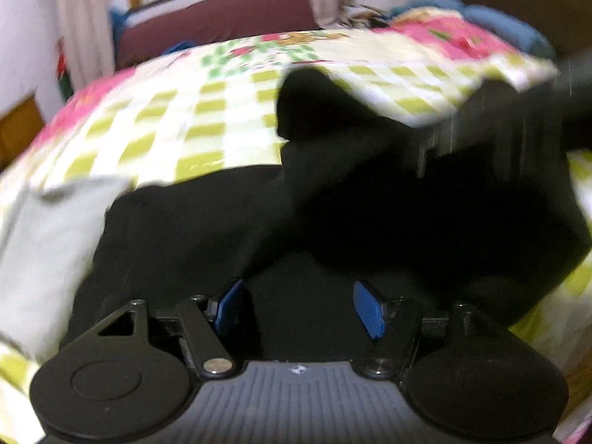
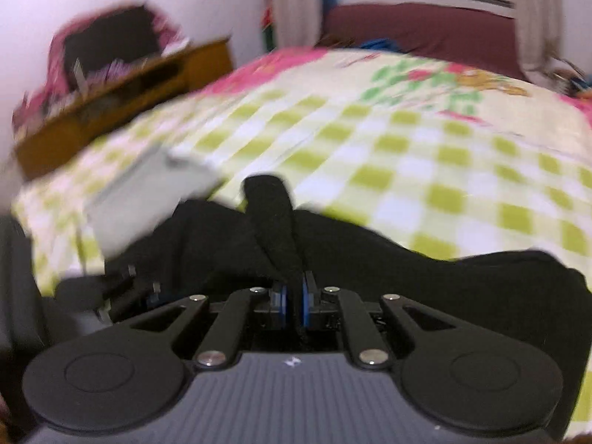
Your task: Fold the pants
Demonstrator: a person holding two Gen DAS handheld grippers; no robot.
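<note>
Black pants (image 1: 207,222) lie spread on a green-and-white checked bedspread (image 1: 166,125). In the left wrist view my left gripper (image 1: 299,309) is open just over the black cloth. Its blue pads (image 1: 370,310) stand wide apart, with cloth under the gap and nothing pinched. My right gripper (image 2: 295,301) is shut on a narrow fold of the pants (image 2: 272,218) that rises between its blue pads (image 2: 306,303). The rest of the pants (image 2: 462,288) trails below it. The right gripper's blurred dark body (image 1: 510,125) shows at the upper right of the left wrist view, with pants cloth hanging from it.
A pale grey folded cloth (image 1: 48,244) (image 2: 148,192) lies on the bed beside the pants. A wooden cabinet (image 2: 122,88) with clutter stands past the bed's edge. A maroon bed end (image 2: 425,26) and curtains are at the far side. Blue clothes (image 1: 499,26) are piled at the far corner.
</note>
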